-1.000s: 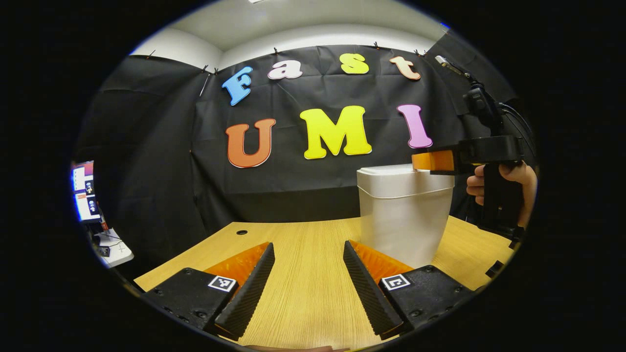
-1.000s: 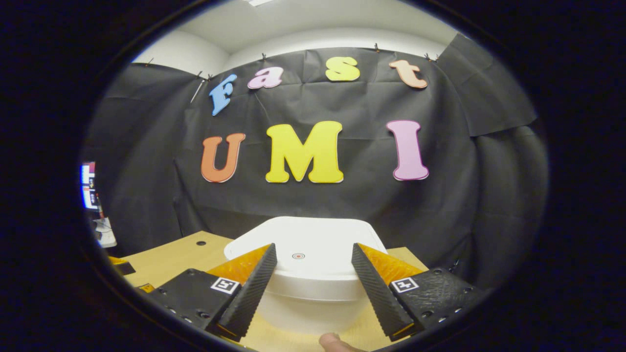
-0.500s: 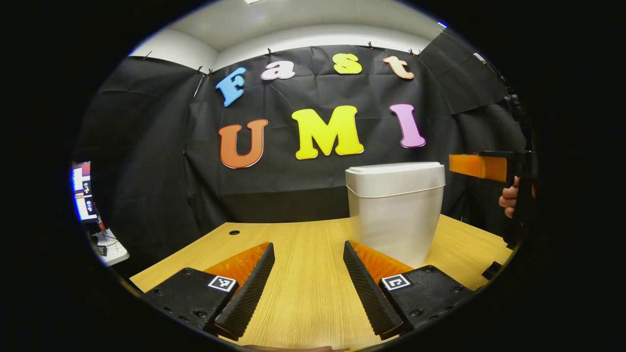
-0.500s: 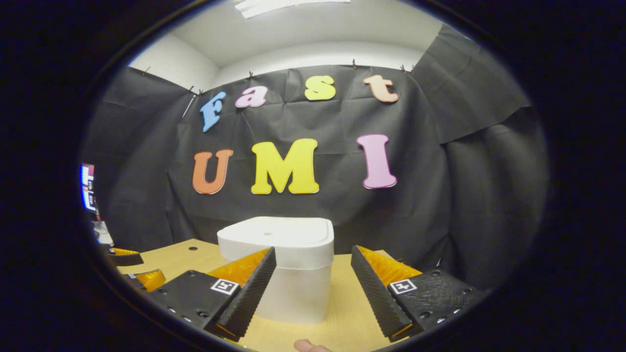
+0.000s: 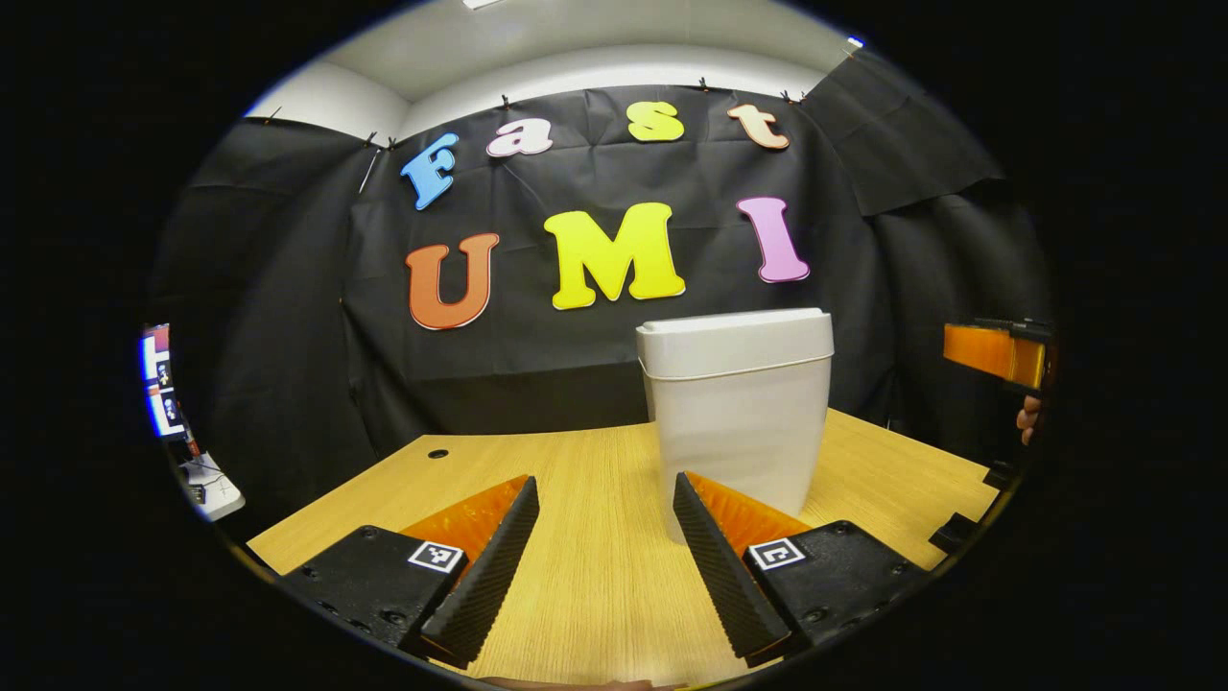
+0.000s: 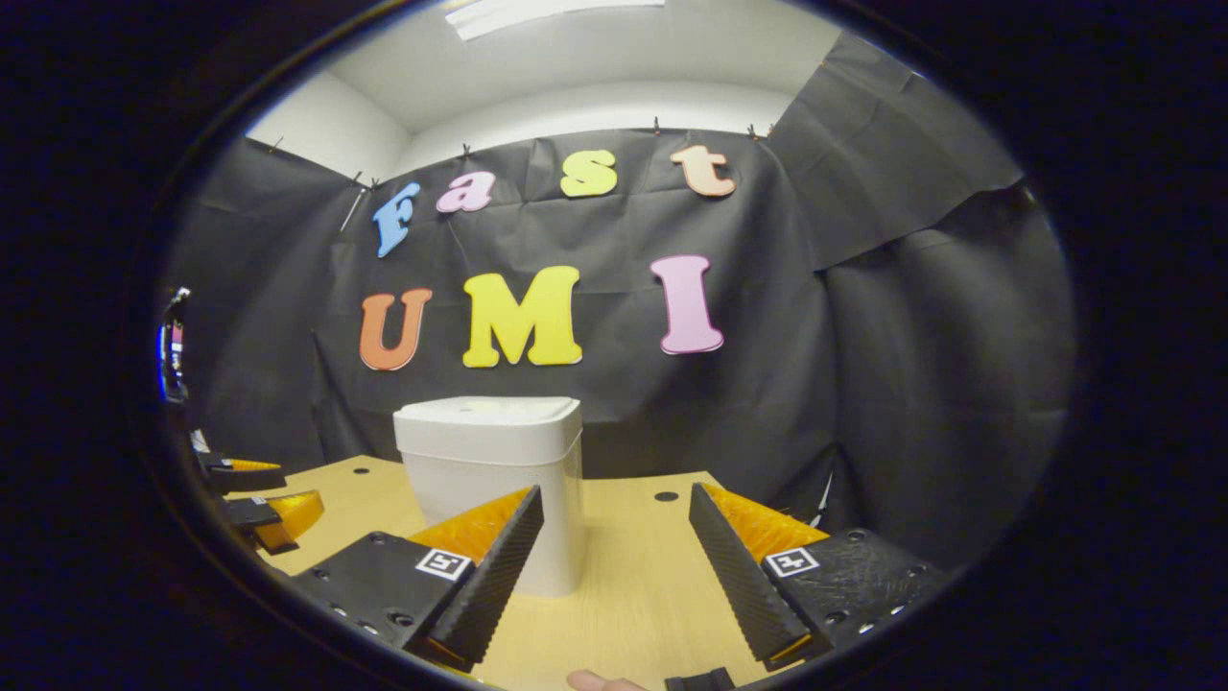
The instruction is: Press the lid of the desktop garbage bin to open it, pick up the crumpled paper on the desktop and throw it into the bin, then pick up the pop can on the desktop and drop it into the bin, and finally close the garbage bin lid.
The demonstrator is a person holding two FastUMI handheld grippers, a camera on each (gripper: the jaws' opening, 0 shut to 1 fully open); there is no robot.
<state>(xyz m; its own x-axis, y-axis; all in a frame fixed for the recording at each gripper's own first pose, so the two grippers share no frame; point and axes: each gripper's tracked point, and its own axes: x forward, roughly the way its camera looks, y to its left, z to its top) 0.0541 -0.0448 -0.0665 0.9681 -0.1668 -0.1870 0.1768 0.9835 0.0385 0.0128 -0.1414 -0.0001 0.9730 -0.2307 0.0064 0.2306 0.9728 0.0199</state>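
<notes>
The white garbage bin (image 5: 737,413) stands on the wooden desk (image 5: 595,480) with its lid (image 5: 734,326) down flat. In the left gripper view my left gripper (image 5: 604,547) is open low over the desk, with the bin just ahead to the right of it. At the far right edge of that view the right gripper (image 5: 998,353) hangs at lid height, apart from the bin. In the right gripper view my right gripper (image 6: 614,561) is open above the desk, and the bin (image 6: 494,480) stands ahead to its left. The left gripper (image 6: 259,499) appears at that view's left edge.
Round cable holes (image 5: 438,453) (image 6: 666,496) sit near the desk's back edge. A lit screen (image 5: 158,384) and a small white table (image 5: 216,489) stand beyond the desk's left side. A fingertip (image 6: 595,681) shows at the bottom of the right gripper view.
The right gripper has drawn back and away to the right from above the bin's lid. The lid lies flat throughout. The left gripper has drifted slightly, so the bin sits more central in its view.
</notes>
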